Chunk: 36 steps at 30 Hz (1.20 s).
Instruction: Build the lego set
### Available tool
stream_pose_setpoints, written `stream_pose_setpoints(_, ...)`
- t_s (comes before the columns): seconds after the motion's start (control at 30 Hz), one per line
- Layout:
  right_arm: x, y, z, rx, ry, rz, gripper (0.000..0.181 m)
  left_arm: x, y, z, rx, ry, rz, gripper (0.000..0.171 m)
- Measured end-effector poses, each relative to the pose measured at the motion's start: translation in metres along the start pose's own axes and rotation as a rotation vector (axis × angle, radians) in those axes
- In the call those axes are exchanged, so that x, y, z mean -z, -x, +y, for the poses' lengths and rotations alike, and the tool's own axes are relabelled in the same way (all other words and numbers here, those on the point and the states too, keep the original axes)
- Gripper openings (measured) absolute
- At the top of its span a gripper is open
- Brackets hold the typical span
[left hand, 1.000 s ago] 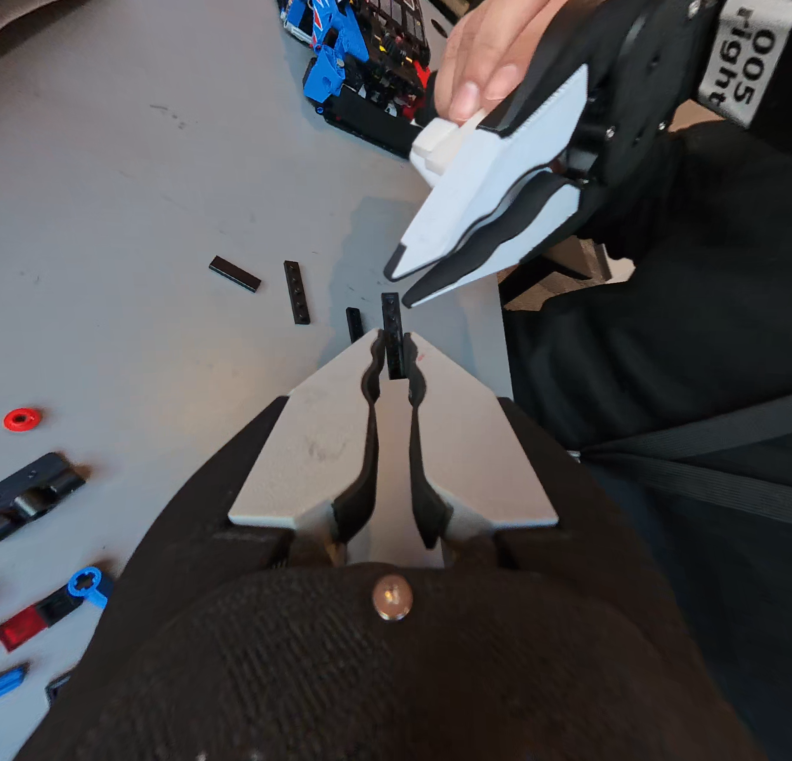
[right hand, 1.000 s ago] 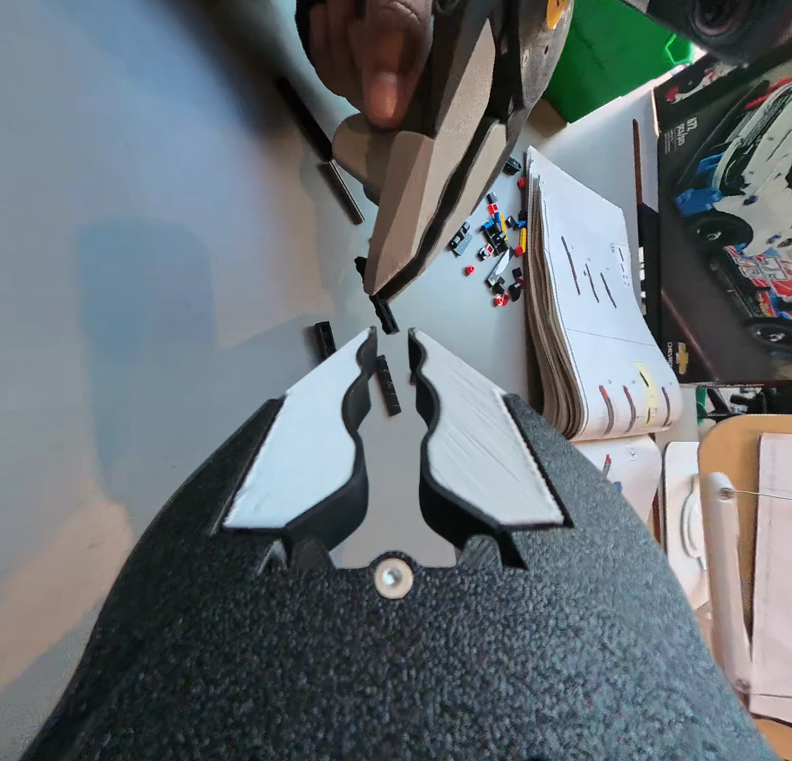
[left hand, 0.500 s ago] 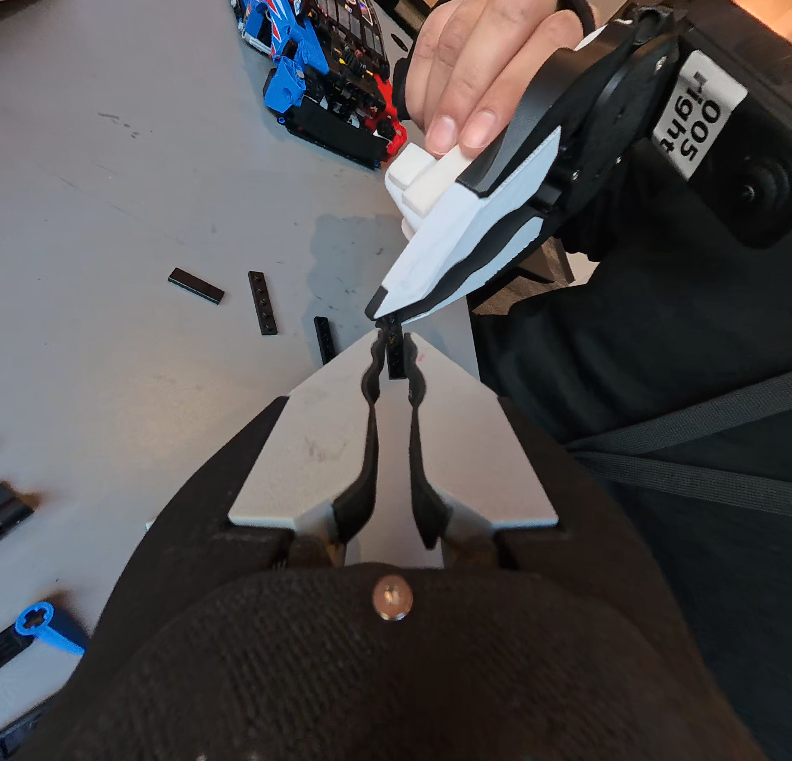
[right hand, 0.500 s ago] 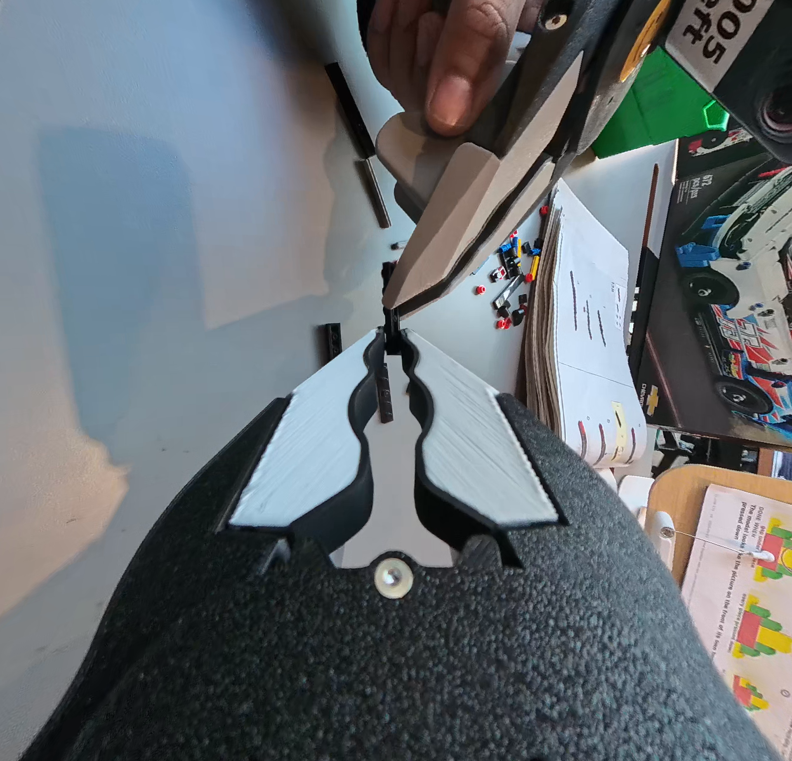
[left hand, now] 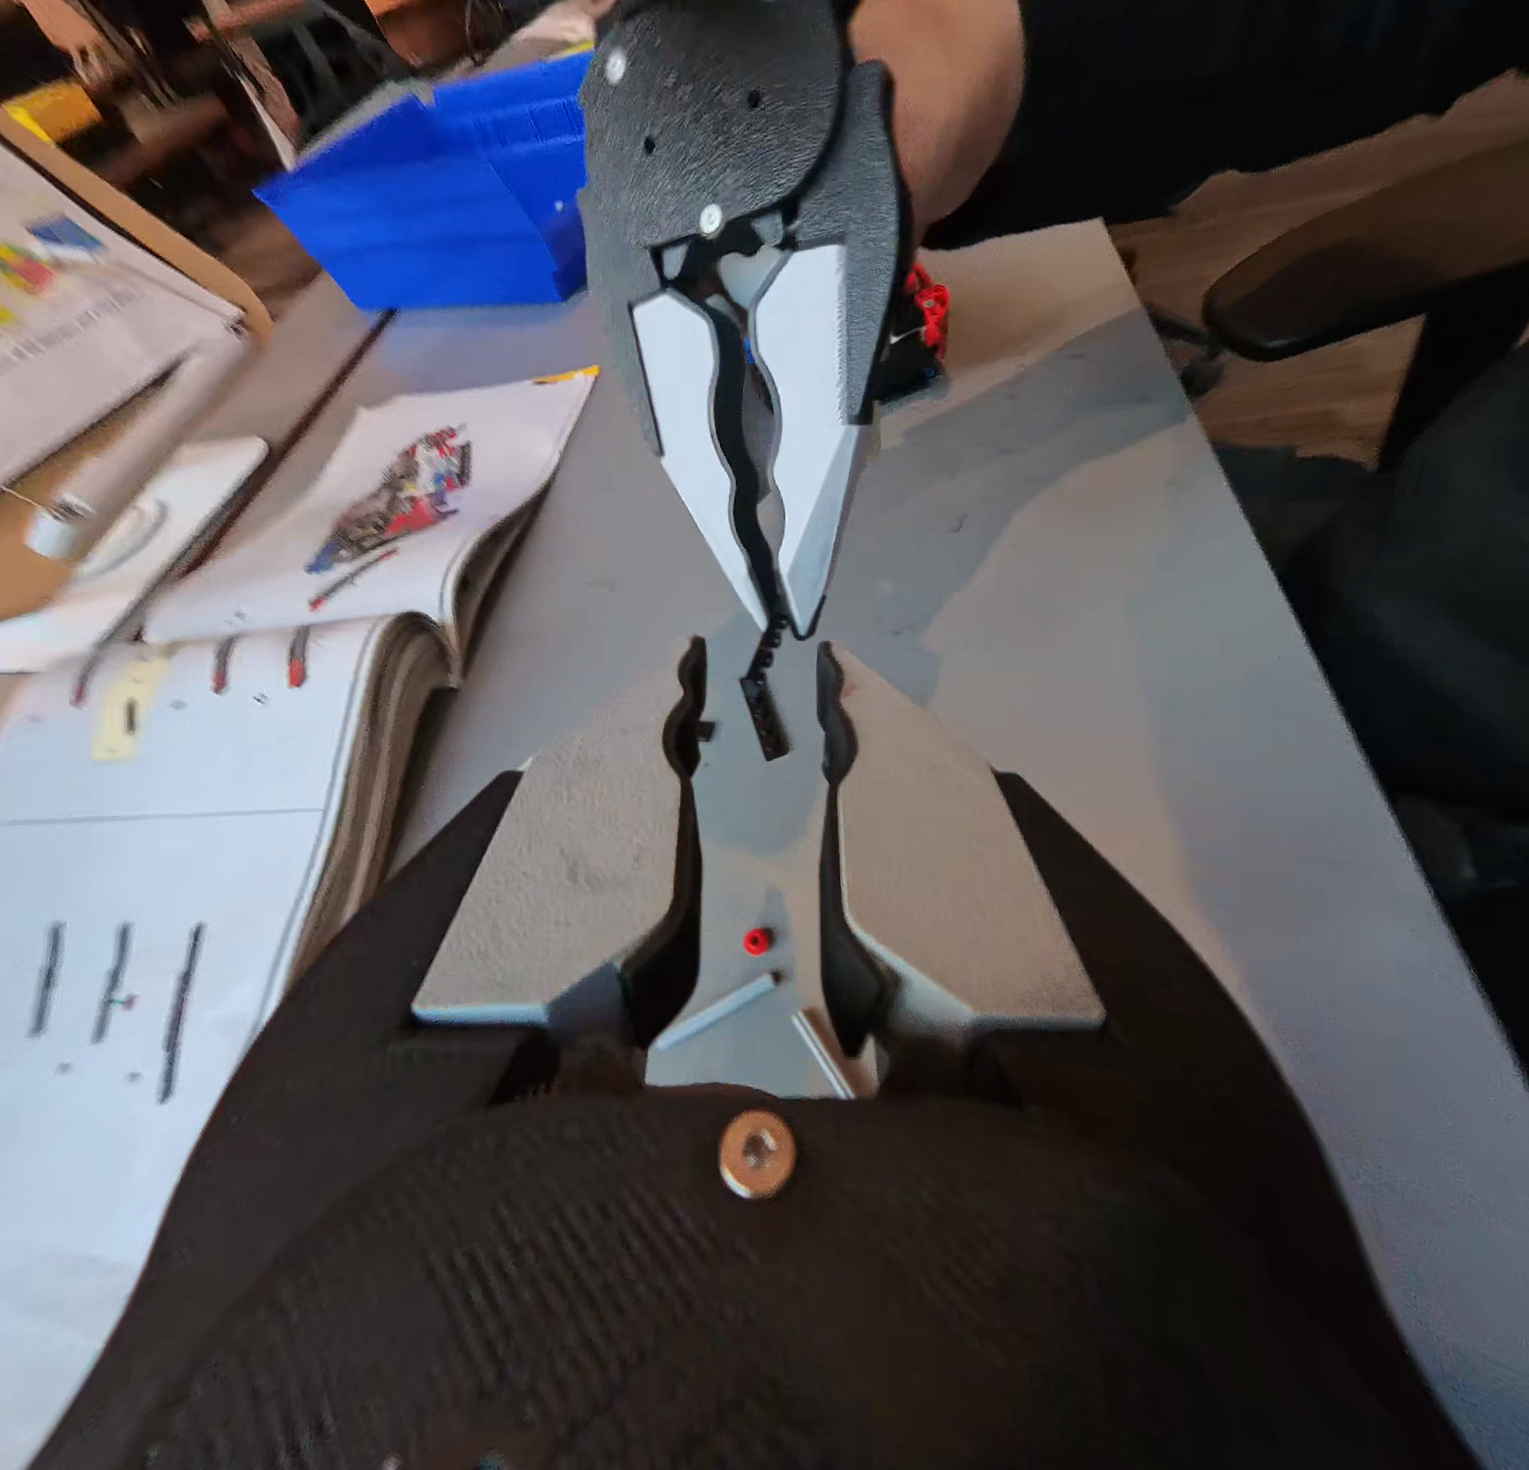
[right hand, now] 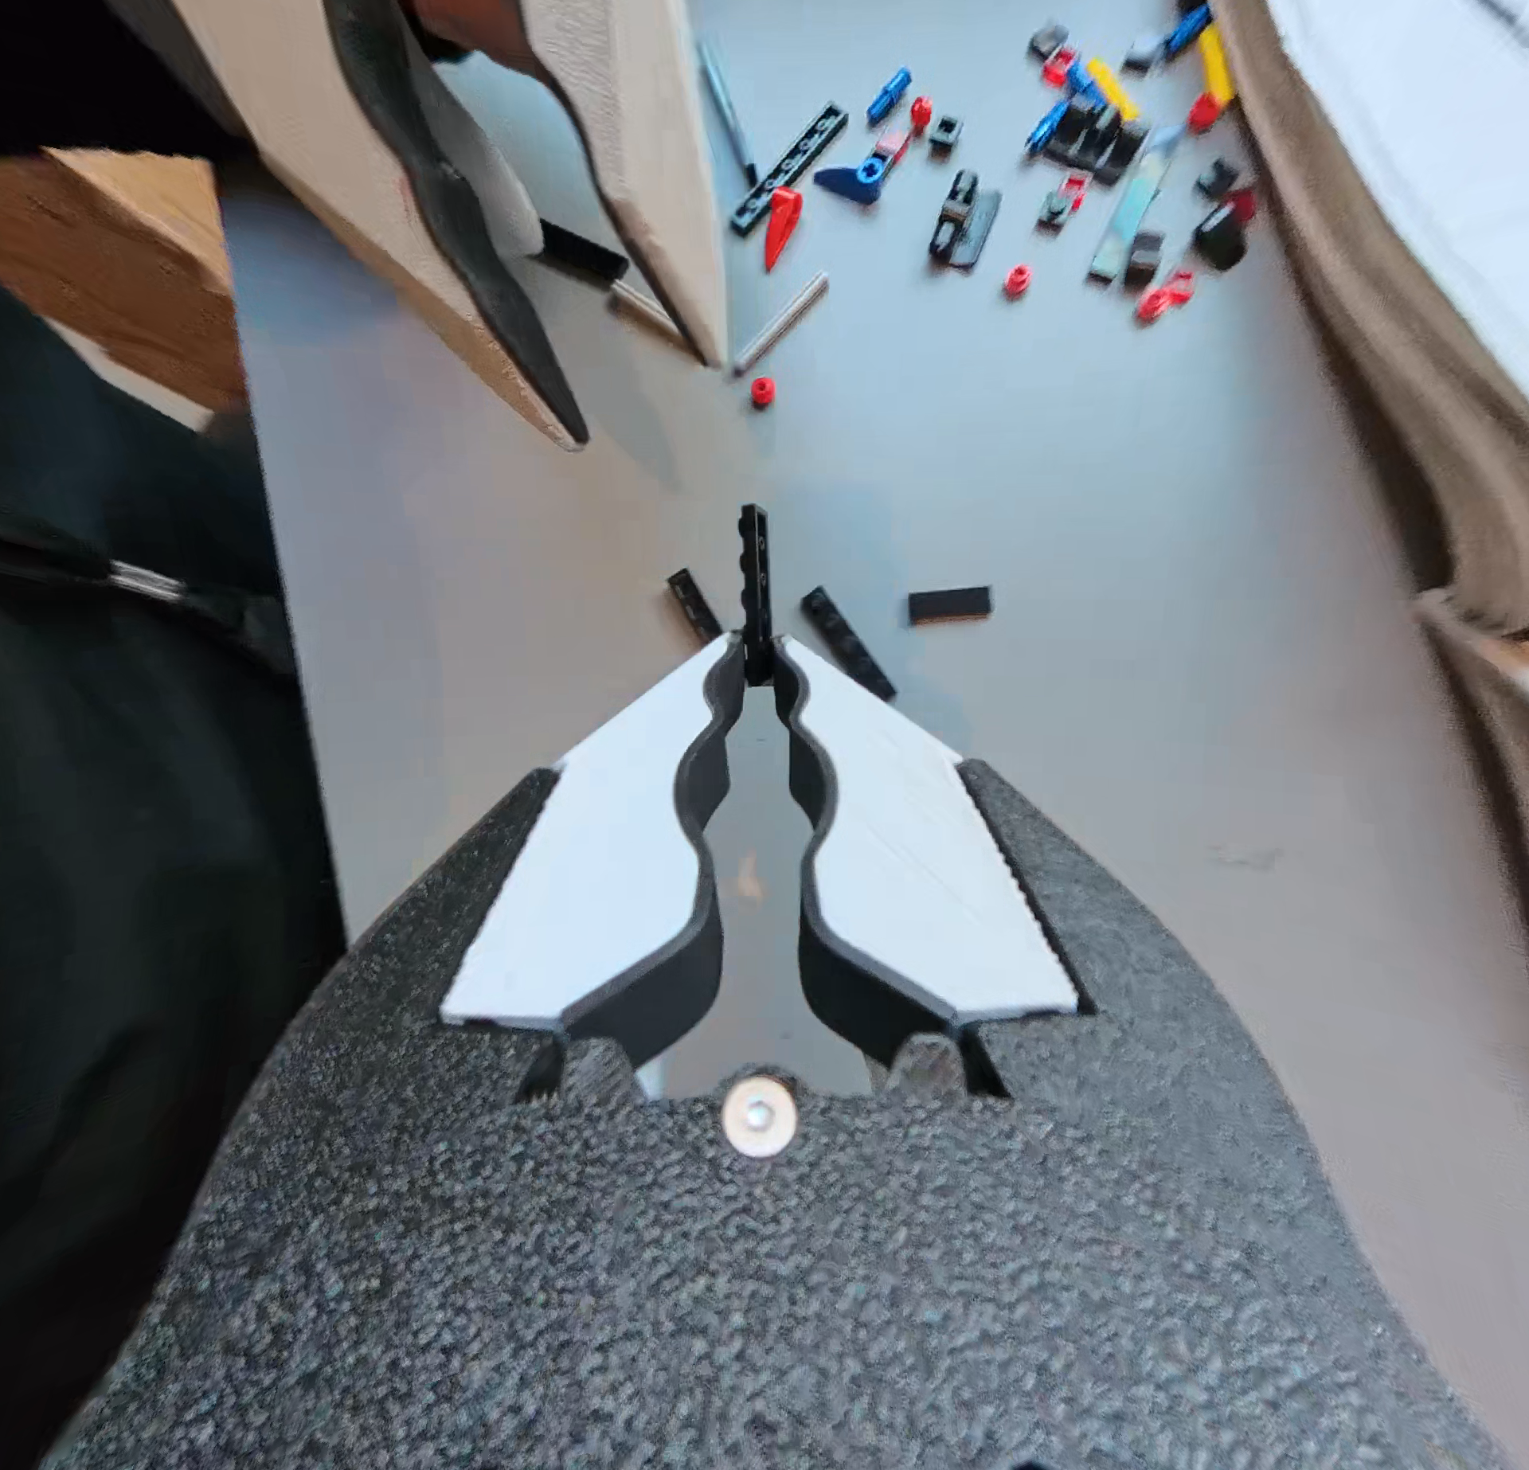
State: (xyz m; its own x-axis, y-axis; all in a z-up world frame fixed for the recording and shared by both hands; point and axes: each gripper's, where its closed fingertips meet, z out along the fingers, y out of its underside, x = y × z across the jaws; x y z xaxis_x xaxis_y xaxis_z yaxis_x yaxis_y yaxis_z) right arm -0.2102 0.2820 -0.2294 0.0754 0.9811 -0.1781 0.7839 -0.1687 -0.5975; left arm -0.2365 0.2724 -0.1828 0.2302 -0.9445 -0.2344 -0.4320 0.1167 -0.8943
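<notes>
A thin black studded plate (right hand: 754, 586) is pinched at one end by my right gripper (right hand: 754, 644), which is shut on it; the plate sticks out forward past the fingertips. In the left wrist view the right gripper (left hand: 778, 624) points down at me and the black plate (left hand: 765, 710) hangs from its tips. My left gripper (left hand: 759, 657) is open, its pads on either side of the plate with a gap on both sides. It also shows in the right wrist view (right hand: 645, 396) at the upper left, jaws apart, above the grey table (right hand: 1076, 768).
Three black plates (right hand: 949, 605) lie on the table just beyond my right fingertips. Several loose coloured pieces (right hand: 1076, 148) lie farther off. An open instruction booklet (left hand: 248, 686), a blue bin (left hand: 447, 197) and the partly built car (left hand: 918, 338) are around. My hands' fingertips stand some 6 cm from each other.
My left gripper was shut on the black plate and has opened and let it go. My right gripper closed on the plate's end and now holds it alone. Both views have swung round.
</notes>
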Motion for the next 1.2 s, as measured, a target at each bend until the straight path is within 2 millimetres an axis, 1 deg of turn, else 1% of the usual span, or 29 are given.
stream_pose_setpoints(0.1, 0.001, 0.007, 0.001, -0.094, -0.007, -0.103, 0.007, -0.002, -0.004, 0.002, -0.089, 0.012, -0.019, 0.028)
stream_pose_setpoints(0.27, 0.006, 0.015, -0.001, -0.208, 0.003, -0.268, 0.007, -0.010, -0.010, 0.015, -0.215, 0.082, -0.032, 0.034)
stream_pose_setpoints(0.37, 0.005, 0.018, -0.001, -0.246, 0.037, -0.346, 0.007, -0.014, -0.009, 0.018, -0.294, 0.099, -0.084, 0.040)
stream_pose_setpoints(0.43, 0.004, 0.021, -0.002, -0.263, 0.051, -0.388, 0.007, -0.015, -0.012, 0.018, -0.336, 0.094, -0.089, 0.037)
stream_pose_setpoints(0.47, 0.004, 0.022, -0.003, -0.276, 0.054, -0.411, 0.007, -0.016, -0.013, 0.018, -0.347, 0.097, -0.085, 0.033)
stream_pose_setpoints(0.57, 0.002, 0.025, -0.003, -0.323, 0.065, -0.475, 0.006, -0.016, -0.017, 0.020, -0.343, 0.100, -0.062, 0.027)
stream_pose_setpoints(0.63, 0.001, 0.028, -0.002, -0.337, 0.077, -0.507, 0.006, -0.015, -0.015, 0.018, -0.341, 0.093, -0.074, 0.028)
stream_pose_setpoints(0.73, 0.004, 0.036, -0.007, -0.372, 0.057, -0.592, 0.006, -0.016, -0.019, 0.018, -0.345, 0.087, -0.053, 0.023)
stream_pose_setpoints(0.83, 0.006, 0.039, -0.011, -0.389, 0.045, -0.637, 0.006, -0.018, -0.024, 0.018, -0.359, 0.087, -0.040, 0.019)
stream_pose_setpoints(0.87, 0.008, 0.041, -0.013, -0.400, 0.041, -0.664, 0.006, -0.019, -0.024, 0.017, -0.363, 0.085, -0.044, 0.017)
stream_pose_setpoints(0.9, 0.008, 0.043, -0.012, -0.410, 0.046, -0.682, 0.006, -0.018, -0.023, 0.015, -0.367, 0.078, -0.050, 0.007)
stream_pose_setpoints(0.93, 0.009, 0.044, -0.013, -0.423, 0.042, -0.700, 0.006, -0.017, -0.024, 0.015, -0.367, 0.075, -0.042, 0.006)
stream_pose_setpoints(1.0, 0.008, 0.040, -0.015, -0.442, 0.022, -0.691, 0.005, -0.017, -0.021, 0.016, -0.312, 0.091, -0.027, 0.005)
stream_pose_setpoints(1.07, 0.007, 0.032, -0.015, -0.445, 0.000, -0.636, 0.006, -0.019, -0.017, 0.019, -0.179, 0.110, -0.001, 0.005)
stream_pose_setpoints(1.13, 0.002, 0.017, -0.007, -0.388, 0.007, -0.472, 0.009, -0.023, -0.015, 0.029, 0.058, 0.151, 0.070, 0.006)
stream_pose_setpoints(1.2, 0.001, 0.001, 0.003, -0.286, 0.016, -0.263, 0.013, -0.025, -0.008, 0.044, 0.232, 0.204, 0.093, 0.006)
